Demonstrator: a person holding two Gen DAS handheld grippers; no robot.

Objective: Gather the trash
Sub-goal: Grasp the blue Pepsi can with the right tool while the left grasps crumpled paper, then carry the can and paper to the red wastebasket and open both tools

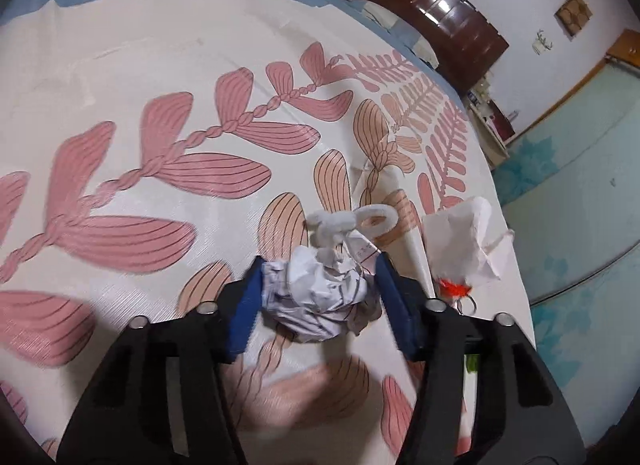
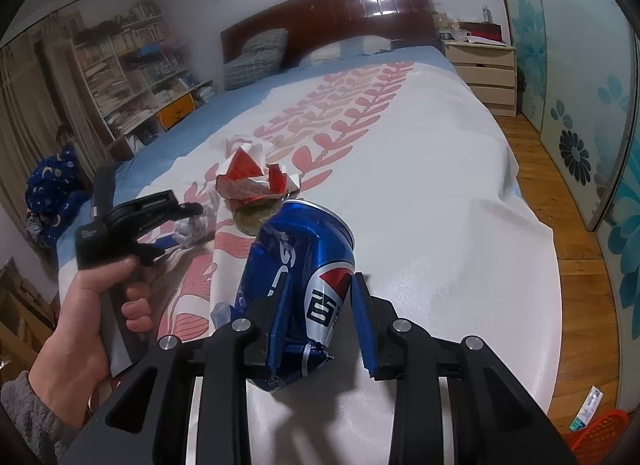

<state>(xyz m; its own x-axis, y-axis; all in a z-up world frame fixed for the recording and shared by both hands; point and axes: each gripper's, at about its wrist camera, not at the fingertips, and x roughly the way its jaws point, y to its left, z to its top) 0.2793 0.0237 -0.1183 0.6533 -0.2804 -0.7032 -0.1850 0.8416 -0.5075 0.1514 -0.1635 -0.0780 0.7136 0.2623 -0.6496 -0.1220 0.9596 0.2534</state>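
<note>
Nearest the right wrist camera, the right gripper (image 2: 320,305) has its blue-padded jaws closed against a crushed blue Pepsi drink can (image 2: 300,277), one pad on each dented flank. The can tilts, its open top pointing away from the camera, its crumpled base toward the gripper body, over the white bedspread with pink leaf print (image 2: 420,193).

Beyond the can lies a flat round brownish lid (image 2: 252,219), and just past that a torn red-and-white paper carton (image 2: 256,179), both on the spread.

To the left in that view, the person's left hand (image 2: 92,305) holds the handle of the left gripper (image 1: 318,289), which is lowered to the bed. In the left wrist view its blue pads sit on either side of a crumpled ball of white printed paper (image 1: 320,293); the jaws are narrowed around it, both pads touching or almost touching the wad. A twisted white tissue (image 1: 340,225) lies just beyond the ball, and a loose white paper sheet (image 1: 460,241) stands to its right, near the bed's edge, with something orange (image 1: 452,287) at its foot.

An orange plastic mesh basket (image 2: 600,433) sits on the wooden floor (image 2: 560,225) beside the bed.
</note>
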